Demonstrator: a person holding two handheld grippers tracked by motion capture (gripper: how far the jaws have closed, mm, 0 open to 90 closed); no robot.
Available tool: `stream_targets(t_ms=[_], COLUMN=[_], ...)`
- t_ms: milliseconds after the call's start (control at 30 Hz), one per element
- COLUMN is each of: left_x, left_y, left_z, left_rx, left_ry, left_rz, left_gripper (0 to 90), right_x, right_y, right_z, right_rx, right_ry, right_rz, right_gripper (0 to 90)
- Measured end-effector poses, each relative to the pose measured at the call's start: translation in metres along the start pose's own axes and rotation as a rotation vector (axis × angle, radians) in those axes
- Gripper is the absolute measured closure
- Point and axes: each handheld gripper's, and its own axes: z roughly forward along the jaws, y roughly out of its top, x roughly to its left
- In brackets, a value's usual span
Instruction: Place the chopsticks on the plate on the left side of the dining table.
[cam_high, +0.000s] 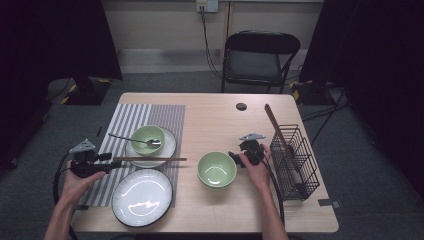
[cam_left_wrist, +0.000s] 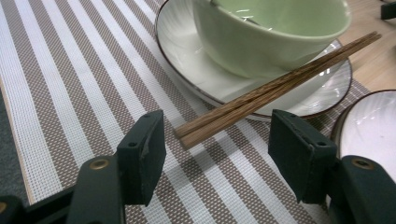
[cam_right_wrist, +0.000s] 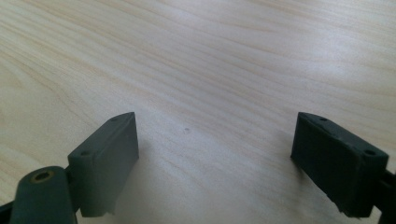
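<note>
The chopsticks (cam_left_wrist: 275, 88) are lying as a pair across the near rim of the small plate (cam_left_wrist: 322, 100), their blunt ends hanging out over the striped placemat (cam_left_wrist: 70, 93) and their tips pointing toward the bare wood of the worktop (cam_high: 215, 115). In the left gripper view those blunt ends are sitting between the jaws of the left hand-held gripper (cam_left_wrist: 217, 151), which are standing apart and touching neither stick. A green bowl (cam_left_wrist: 266, 32) is resting on the same plate, just behind the sticks, with a spoon (cam_high: 135, 139) in it.

Risk assessment: the sticks are lying loose, side by side. Should the jaws be closing off-centre or too near the ends, one stick is likely to be slipping out or rolling, and a lift is likely to be dragging the pair against the bowl or plate rim.

The left hand (cam_high: 77, 182) is holding its tool low over the placemat edge, pointing across toward the plate. The right hand-held gripper (cam_high: 245, 149) is sitting between the second green bowl (cam_high: 217, 170) and the wire basket (cam_high: 295, 162), jaws apart over bare wood, gripping nothing. A large white plate (cam_high: 142, 197) is lying at the near edge.
</note>
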Motion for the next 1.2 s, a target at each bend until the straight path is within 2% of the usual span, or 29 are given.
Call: stream_targets(t_ms=[100,233,300,433,467,567,633,700,767,800,833,867,1000,1067,1133,1200], left_x=[-0.003,-0.011,-0.016,-0.022,-0.024,-0.027,-0.027,-0.024,-0.024,-0.026,-0.025,-0.024,-0.019,-0.017,-0.017,-0.017], left_y=[0.003,0.003,0.003,0.005,0.004,-0.001,-0.005,-0.010,-0.011,-0.013,-0.021,-0.025,-0.037,-0.041,-0.043,-0.045], left_z=[-0.002,-0.004,-0.006,-0.013,-0.013,-0.011,-0.009,-0.006,-0.005,-0.005,-0.002,0.000,0.002,0.001,0.000,0.001], left_rx=[-0.008,0.013,0.025,0.007,0.015,0.080,0.107,0.129,0.130,0.113,0.121,0.122,0.145,0.108,0.093,0.083], left_ry=[-0.008,0.008,0.020,0.040,0.044,0.076,0.082,0.079,0.084,0.097,0.118,0.112,0.119,0.115,0.117,0.131], left_rz=[-0.003,-0.009,0.009,0.019,0.011,-0.008,-0.018,-0.049,-0.042,-0.040,-0.044,-0.060,-0.072,-0.062,-0.065,-0.050], left_gripper=[33.3,31.5,29.7,26.4,25.8,23.8,22.3,20.7,19.9,20.3,21.0,20.9,20.8,20.6,20.9,19.4], right_x=[0.000,0.000,0.000,0.000,0.000,0.000,0.000,0.000,0.000,0.000,0.000,0.000,0.000,0.000,0.000,0.000], right_y=[0.000,0.000,0.000,0.000,0.000,0.000,0.000,0.000,0.000,0.000,0.000,0.000,0.000,0.000,0.000,0.000], right_z=[0.000,0.000,0.000,0.000,0.000,0.000,0.000,0.000,0.000,0.000,0.000,0.000,0.000,0.000,0.000,0.000], right_rx=[0.000,0.000,0.000,0.000,0.000,0.000,0.000,0.000,0.000,0.000,0.000,0.000,0.000,0.000,0.000,0.000], right_ry=[0.000,-0.001,-0.001,0.000,0.000,0.000,0.000,0.000,-0.001,0.000,-0.001,0.000,0.000,-0.001,0.000,-0.001], right_rz=[0.000,0.001,0.001,0.000,0.000,0.000,0.000,0.000,0.001,0.000,0.001,0.000,0.000,0.001,0.000,0.001], right_gripper=[14.1,14.1,14.1,14.1,14.1,14.1,14.1,14.1,14.1,14.1,14.1,14.1,14.1,14.1,14.1,14.1])
